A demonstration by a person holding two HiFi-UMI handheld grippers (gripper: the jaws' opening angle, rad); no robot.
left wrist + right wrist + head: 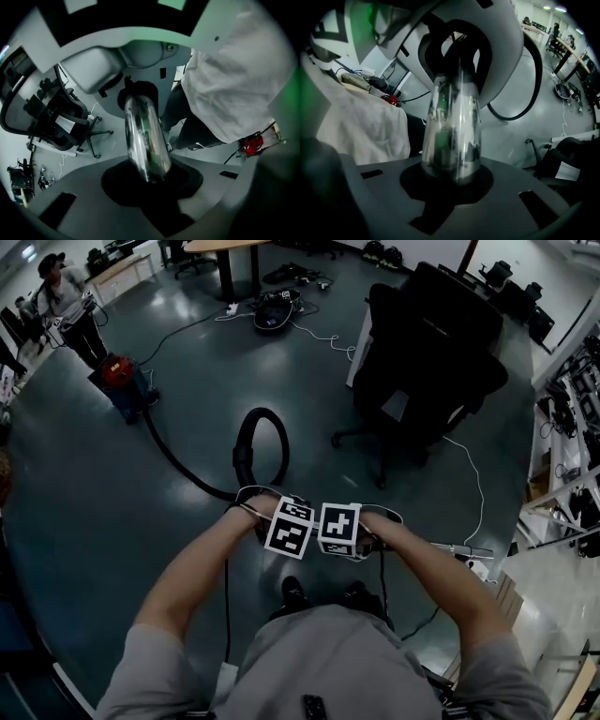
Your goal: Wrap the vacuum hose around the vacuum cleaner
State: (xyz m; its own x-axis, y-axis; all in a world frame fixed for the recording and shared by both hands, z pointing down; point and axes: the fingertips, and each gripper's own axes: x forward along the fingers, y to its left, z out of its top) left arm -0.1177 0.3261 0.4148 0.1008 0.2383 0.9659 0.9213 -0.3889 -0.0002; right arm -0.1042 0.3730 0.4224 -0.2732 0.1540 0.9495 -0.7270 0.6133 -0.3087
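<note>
The red vacuum cleaner (pixel 117 374) stands on the floor at the far left. Its black hose (pixel 178 465) runs across the floor and arches up in a loop (pixel 265 418) just beyond my hands. My two grippers sit side by side in front of my body, marker cubes touching. The left gripper (pixel 281 521) is shut on the shiny metal wand tube (pixel 145 140), which runs through its jaws (pixel 152 180). The right gripper (pixel 342 531) is shut on the same tube (pixel 454 126), gripped in its black recess (pixel 454 176). The hose (pixel 534 89) curves behind.
A black office chair (pixel 431 352) stands to the right beyond my hands. Another person (pixel 66 306) stands by the vacuum cleaner. Cables and gear (pixel 281 310) lie on the far floor. A white cable (pixel 473 493) runs along the right, past shelving (pixel 567 512).
</note>
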